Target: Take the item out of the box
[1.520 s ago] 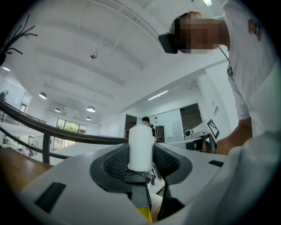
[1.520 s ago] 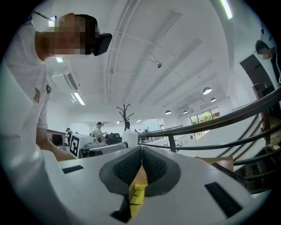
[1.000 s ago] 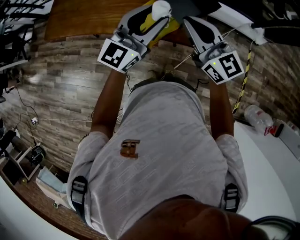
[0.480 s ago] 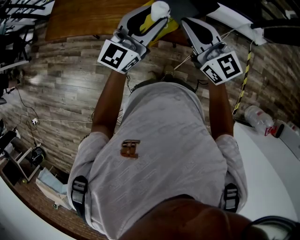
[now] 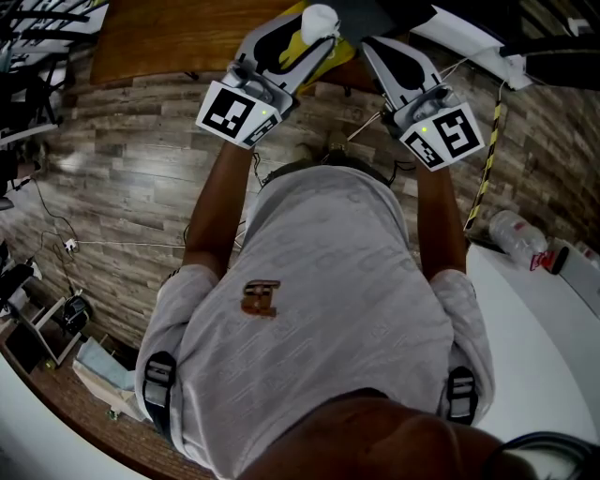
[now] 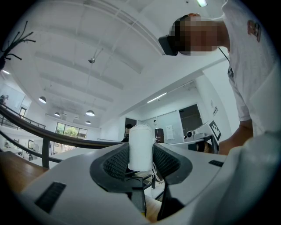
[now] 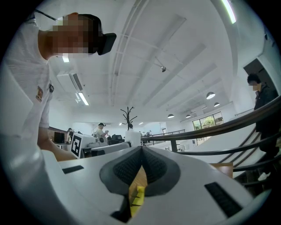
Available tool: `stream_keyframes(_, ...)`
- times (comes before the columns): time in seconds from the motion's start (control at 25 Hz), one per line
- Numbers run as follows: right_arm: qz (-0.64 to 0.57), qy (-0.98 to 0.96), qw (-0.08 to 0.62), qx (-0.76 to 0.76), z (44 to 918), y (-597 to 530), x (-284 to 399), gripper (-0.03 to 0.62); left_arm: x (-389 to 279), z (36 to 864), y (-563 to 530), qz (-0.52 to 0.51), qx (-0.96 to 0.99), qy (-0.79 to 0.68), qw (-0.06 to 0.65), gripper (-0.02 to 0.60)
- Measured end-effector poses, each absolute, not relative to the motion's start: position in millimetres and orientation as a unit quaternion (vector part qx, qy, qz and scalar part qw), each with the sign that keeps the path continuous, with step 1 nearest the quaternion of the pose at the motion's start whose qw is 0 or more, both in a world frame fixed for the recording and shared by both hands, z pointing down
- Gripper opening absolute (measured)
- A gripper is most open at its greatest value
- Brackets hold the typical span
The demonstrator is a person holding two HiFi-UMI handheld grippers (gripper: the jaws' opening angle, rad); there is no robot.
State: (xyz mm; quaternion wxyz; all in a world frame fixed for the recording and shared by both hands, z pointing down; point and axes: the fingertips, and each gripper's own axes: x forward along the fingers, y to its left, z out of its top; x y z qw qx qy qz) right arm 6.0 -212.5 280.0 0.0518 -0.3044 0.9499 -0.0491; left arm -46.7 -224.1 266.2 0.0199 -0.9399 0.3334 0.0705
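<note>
A white thread spool (image 6: 140, 147) stands upright between the ribbed pads of my left gripper (image 6: 140, 154), which is shut on it. In the head view the same spool (image 5: 320, 17) shows at the tip of the left gripper (image 5: 314, 30), held above a yellow box (image 5: 302, 42) at the edge of a wooden table (image 5: 159, 37). My right gripper (image 7: 141, 151) is shut with its pads pressed together and nothing between them. It is just right of the left one (image 5: 373, 45). The right gripper view also shows the spool (image 7: 133, 137) beyond its jaws.
The person's torso fills the middle of the head view, over a wood-plank floor (image 5: 122, 178). A plastic bottle (image 5: 516, 234) lies on a white table (image 5: 544, 328) at the right. A yellow-black striped strip (image 5: 487, 159) and cables (image 5: 56, 234) are nearby.
</note>
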Motion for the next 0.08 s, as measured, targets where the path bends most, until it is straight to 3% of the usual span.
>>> stream_keyframes(0.08,-0.049,0.95,0.051,-0.305,279.9,-213.1,5.5,0.031,-47.3,265.6,-224.9,0.072,-0.94,0.333,0.02,0.19)
